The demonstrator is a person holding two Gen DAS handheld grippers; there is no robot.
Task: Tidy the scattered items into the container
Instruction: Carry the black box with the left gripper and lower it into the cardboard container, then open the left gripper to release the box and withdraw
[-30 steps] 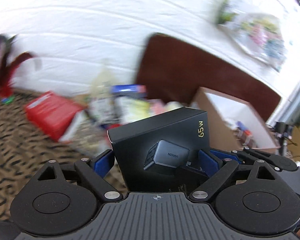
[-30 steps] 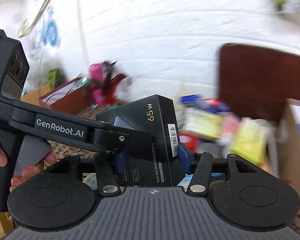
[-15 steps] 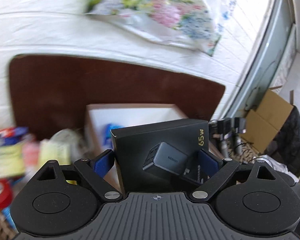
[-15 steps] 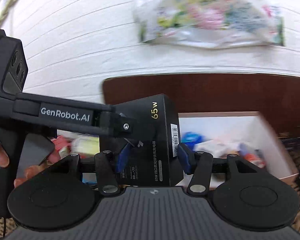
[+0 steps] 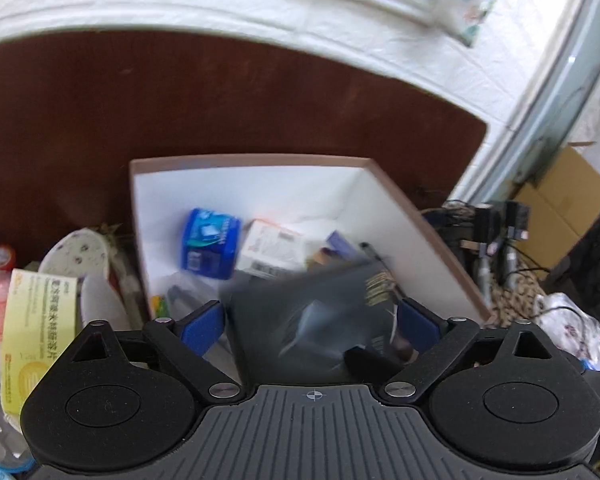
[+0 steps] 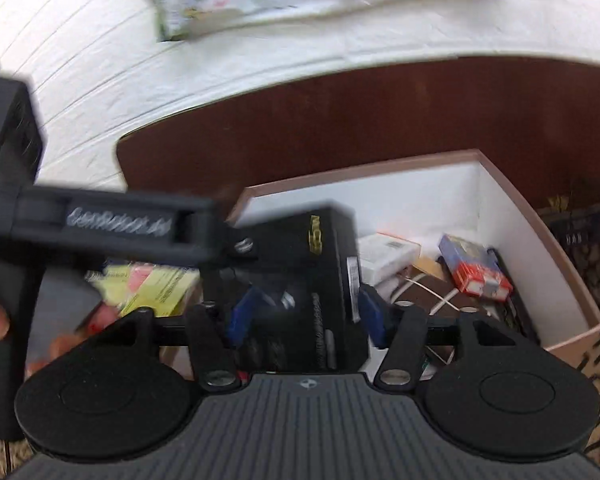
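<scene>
Black box (image 5: 320, 320) motion-blurred, lower part hidden behind left tongs (image 5: 312, 322), print unreadable, left items cropped

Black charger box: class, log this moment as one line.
item: black charger box | left tongs: gripping | right tongs: gripping | over: white container

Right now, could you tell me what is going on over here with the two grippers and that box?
A person holds a gripper in each hand, and a black charger box sits between the fingers of both the left gripper and the right gripper. It hangs over the near edge of the white-lined container, which already holds a blue pack and other small boxes. More items, such as a yellow packet, lie outside. The picture is blurred.
</scene>
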